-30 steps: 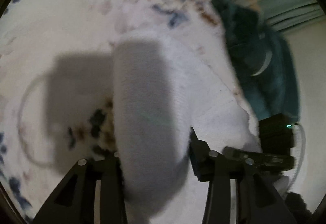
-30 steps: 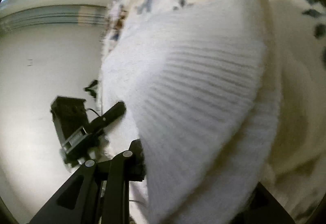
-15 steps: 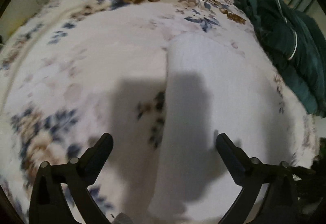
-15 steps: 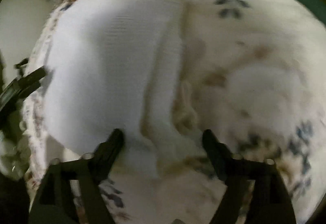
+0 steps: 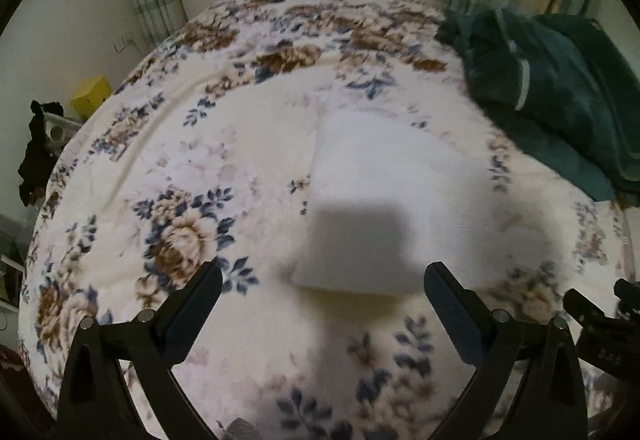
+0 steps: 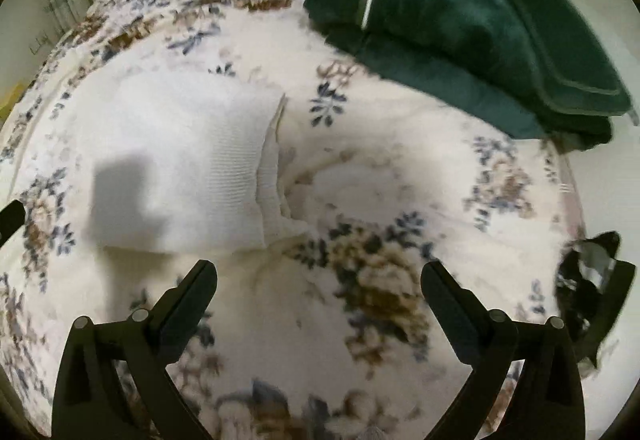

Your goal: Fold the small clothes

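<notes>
A white knitted garment (image 5: 384, 196) lies folded flat on the flowered bed cover (image 5: 180, 168). It also shows in the right wrist view (image 6: 188, 168), with its ribbed hem on the right side. My left gripper (image 5: 322, 300) is open and empty, held above the cover just short of the garment's near edge. My right gripper (image 6: 320, 296) is open and empty, above the cover to the right of the garment's near corner.
A dark green folded blanket (image 5: 560, 92) lies at the bed's far right, also in the right wrist view (image 6: 472, 24). A yellow box (image 5: 92, 96) and dark cloth (image 5: 36, 152) stand off the bed's left. Dark objects (image 6: 588, 280) sit at the right edge.
Both grippers held the white garment a second ago, let it go, opened wide and pulled back and up. The garment now lies flat on the bed.
</notes>
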The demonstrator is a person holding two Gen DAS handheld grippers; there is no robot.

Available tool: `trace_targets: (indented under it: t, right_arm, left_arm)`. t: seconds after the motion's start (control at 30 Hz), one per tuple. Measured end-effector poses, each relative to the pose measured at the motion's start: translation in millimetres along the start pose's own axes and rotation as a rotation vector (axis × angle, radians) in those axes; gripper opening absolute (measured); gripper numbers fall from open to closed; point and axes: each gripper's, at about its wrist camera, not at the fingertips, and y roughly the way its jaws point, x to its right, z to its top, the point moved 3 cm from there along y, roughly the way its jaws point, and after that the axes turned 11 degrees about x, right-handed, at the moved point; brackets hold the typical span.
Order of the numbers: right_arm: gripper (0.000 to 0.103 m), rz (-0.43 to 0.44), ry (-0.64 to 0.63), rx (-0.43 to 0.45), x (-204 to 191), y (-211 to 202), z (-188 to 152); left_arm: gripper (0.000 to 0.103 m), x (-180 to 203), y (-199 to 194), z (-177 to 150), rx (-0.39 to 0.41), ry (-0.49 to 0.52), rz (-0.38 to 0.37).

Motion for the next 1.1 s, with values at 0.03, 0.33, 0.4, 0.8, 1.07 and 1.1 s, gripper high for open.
trace_targets:
  t: [0.03, 0.33, 0.4, 0.8, 1.07, 1.1]
  right_arm:
    - [0.103, 0.009, 0.002, 0.010, 3, -20, 1]
    - [0.103, -0.018, 0.019, 0.150, 31, -218, -6]
    - [0.103, -0.015, 0.019, 0.179, 36, -263, -11]
    - [0.103, -0.002, 0.048, 0.389, 70, -495, -46]
    - [0.103, 0.022, 0.063, 0.452, 81, -582, -73]
    - [0.103, 0.024, 0.060, 0.461, 82, -590, -75]
  left_arm:
    - [0.103, 2, -14, 0, 0.007, 0.007, 0.004]
    - [0.103, 10, -178, 2, 0.086, 0.033, -0.018]
    - [0.103, 9, -210, 3, 0.108, 0.035, -0.024]
    - [0.103, 2, -392, 7, 0.255, 0.015, -0.039]
    - [0.103, -3, -454, -6, 0.307, 0.018, -0.036]
    - [0.103, -3, -458, -7, 0.309, 0.017, -0.041]
